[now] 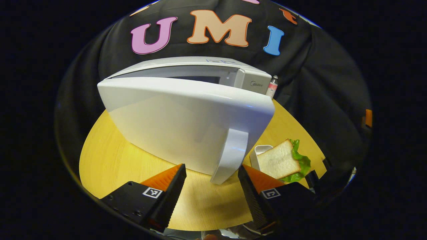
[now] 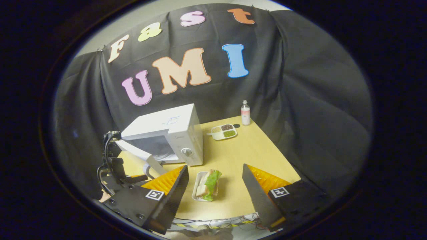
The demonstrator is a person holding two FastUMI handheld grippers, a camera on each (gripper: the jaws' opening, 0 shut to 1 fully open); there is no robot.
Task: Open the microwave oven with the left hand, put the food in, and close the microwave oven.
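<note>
Microwave (image 2: 166,136) sits near the worktop's (image 2: 247,146) back-left corner, door (image 1: 186,123) swung partly open. The left gripper (image 1: 211,181) has its jaws spread wide around the door handle (image 1: 230,156), not squeezing it. Sandwich (image 2: 208,185) waits in its tray (image 2: 196,186) near the front edge, between the right gripper's (image 2: 215,186) wide-open, empty jaws.

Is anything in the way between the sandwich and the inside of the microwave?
Nothing visible. The microwave door hangs partly open to the left, and bare table lies between the sandwich and the opening.

white microwave (image 2: 173,136), yellow wooden table (image 2: 243,156), green lettuce (image 1: 302,161)
</note>
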